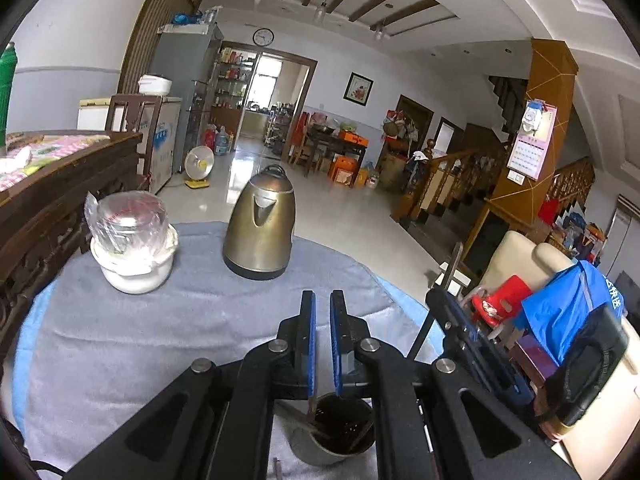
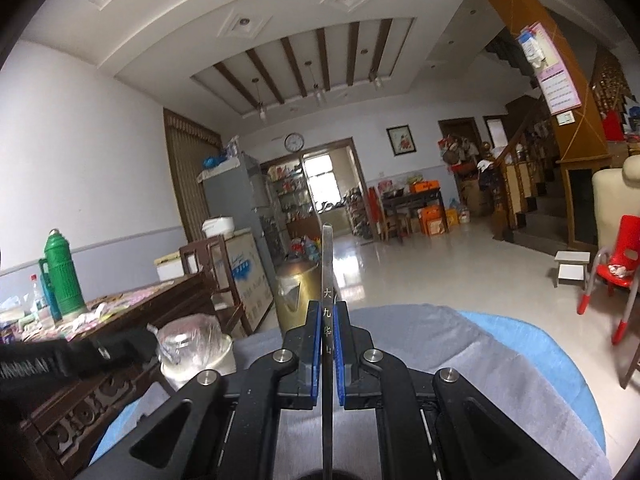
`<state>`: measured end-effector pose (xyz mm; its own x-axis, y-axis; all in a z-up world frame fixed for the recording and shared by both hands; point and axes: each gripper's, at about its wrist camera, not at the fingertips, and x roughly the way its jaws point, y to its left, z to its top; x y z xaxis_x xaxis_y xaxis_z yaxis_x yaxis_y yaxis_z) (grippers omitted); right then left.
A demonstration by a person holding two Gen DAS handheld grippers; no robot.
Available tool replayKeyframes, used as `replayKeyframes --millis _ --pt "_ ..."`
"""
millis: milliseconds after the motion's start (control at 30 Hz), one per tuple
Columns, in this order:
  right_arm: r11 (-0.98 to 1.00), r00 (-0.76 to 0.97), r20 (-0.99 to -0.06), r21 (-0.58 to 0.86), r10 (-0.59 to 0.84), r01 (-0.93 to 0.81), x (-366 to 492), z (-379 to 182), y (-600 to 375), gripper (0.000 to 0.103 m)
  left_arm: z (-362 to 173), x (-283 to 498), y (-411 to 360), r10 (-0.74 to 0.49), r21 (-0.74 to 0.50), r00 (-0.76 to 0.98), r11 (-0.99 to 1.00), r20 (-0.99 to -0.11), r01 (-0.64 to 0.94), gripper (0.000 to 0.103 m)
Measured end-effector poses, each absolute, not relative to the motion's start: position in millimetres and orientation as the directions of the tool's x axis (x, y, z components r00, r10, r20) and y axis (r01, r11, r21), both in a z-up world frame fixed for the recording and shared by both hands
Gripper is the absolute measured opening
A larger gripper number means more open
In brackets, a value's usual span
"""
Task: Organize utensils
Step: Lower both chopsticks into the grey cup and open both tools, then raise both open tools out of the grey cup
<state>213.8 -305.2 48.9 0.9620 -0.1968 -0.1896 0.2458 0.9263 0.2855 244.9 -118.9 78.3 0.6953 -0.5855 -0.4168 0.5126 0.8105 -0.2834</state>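
We hover over cup (image 1: pixel 336 436) at table (image 1: pixel 120 340) near edge: right gripper (image 2: pixel 329 320) pinches utensil (image 2: pixel 327 264), left gripper (image 1: pixel 322 304) pressed together, empty. Next: lower utensil into cup.

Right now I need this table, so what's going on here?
A person is sorting utensils with two handheld grippers. The right gripper is shut on a flat metal utensil, holding it upright over the grey cloth. The left gripper is shut, apparently on a utensil handle standing in the dark cup below it. A kettle stands beyond.
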Motion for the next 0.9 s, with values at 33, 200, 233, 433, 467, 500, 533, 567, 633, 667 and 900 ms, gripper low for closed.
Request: replayKeyframes --millis 33,200,233,433,467,500,533,567,633,667,900 --pt "0.929 0.963 -0.196 0.285 -0.185 0.237 212 48 -306 0.006 80 242 -115 -0.584 -0.28 0.7 0.812 -0.411 0.512 0.007" --pt "0.944 0.965 -0.217 0.26 -0.146 0.201 192 44 -301 0.006 93 223 -89 -0.559 -0.259 0.743 0.829 -0.369 0.495 0.017" --pt "0.945 0.966 -0.22 0.262 -0.138 0.194 188 42 -300 0.006 94 221 -85 -0.549 -0.25 0.751 0.836 -0.366 0.489 0.02" --pt "0.954 0.967 -0.223 0.244 -0.12 0.175 169 38 -293 0.006 92 206 -70 -0.493 -0.193 0.779 0.87 -0.388 0.454 0.029" --pt "0.956 0.967 -0.221 0.237 -0.122 0.175 167 39 -291 0.006 90 203 -68 -0.48 -0.18 0.783 0.876 -0.396 0.446 0.032" --pt "0.957 0.967 -0.221 0.233 -0.123 0.175 165 39 -290 0.006 88 201 -67 -0.467 -0.169 0.787 0.883 -0.402 0.438 0.04" --pt "0.958 0.967 -0.221 0.227 -0.124 0.175 164 39 -287 0.006 85 198 -67 -0.45 -0.153 0.793 0.891 -0.411 0.427 0.042" --pt "0.96 0.967 -0.221 0.221 -0.124 0.173 162 39 -286 0.006 82 197 -66 -0.433 -0.138 0.797 0.899 -0.421 0.416 0.046" --pt "0.963 0.967 -0.224 0.21 -0.124 0.172 160 38 -283 0.006 75 196 -63 -0.41 -0.117 0.795 0.908 -0.447 0.402 0.049" --pt "0.963 0.966 -0.226 0.207 -0.123 0.171 161 39 -282 0.006 71 196 -61 -0.401 -0.111 0.793 0.911 -0.458 0.397 0.049" --pt "0.963 0.96 -0.254 0.204 -0.121 0.175 161 31 -279 0.006 47 202 -48 -0.336 -0.093 0.777 0.936 -0.532 0.341 0.05"
